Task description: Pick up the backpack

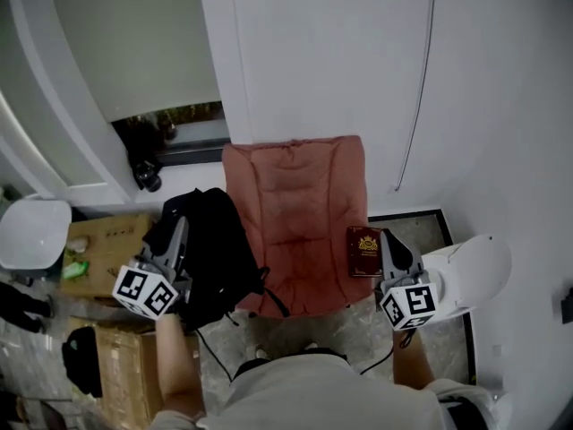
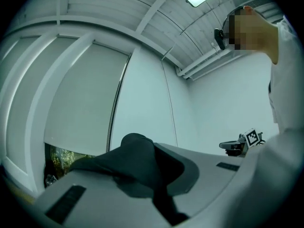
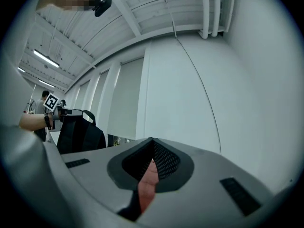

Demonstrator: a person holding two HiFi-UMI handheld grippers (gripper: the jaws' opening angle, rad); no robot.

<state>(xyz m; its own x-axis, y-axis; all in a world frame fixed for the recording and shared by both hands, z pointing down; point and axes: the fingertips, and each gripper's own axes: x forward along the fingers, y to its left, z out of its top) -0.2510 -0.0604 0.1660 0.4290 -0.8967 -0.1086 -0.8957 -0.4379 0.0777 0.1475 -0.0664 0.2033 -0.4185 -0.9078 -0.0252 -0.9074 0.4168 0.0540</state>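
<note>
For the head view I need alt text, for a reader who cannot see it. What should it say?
Seen from above, the left gripper grips a black backpack beside a pink chair. The right gripper is next to a dark red booklet at the chair's edge.

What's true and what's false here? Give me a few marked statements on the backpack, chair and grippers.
1. The left gripper is shut on black fabric of the backpack. True.
2. The backpack lies flat on the chair seat. False: it hangs from the left gripper at the left edge of the pink chair.
3. A dark red item sits at the chair's right edge. True.
4. The right gripper also grips the backpack. False: the right gripper is over by the dark red item, jaws together, nothing held.
5. Cardboard boxes stand right of the chair. False: the cardboard boxes are on its left.
</note>
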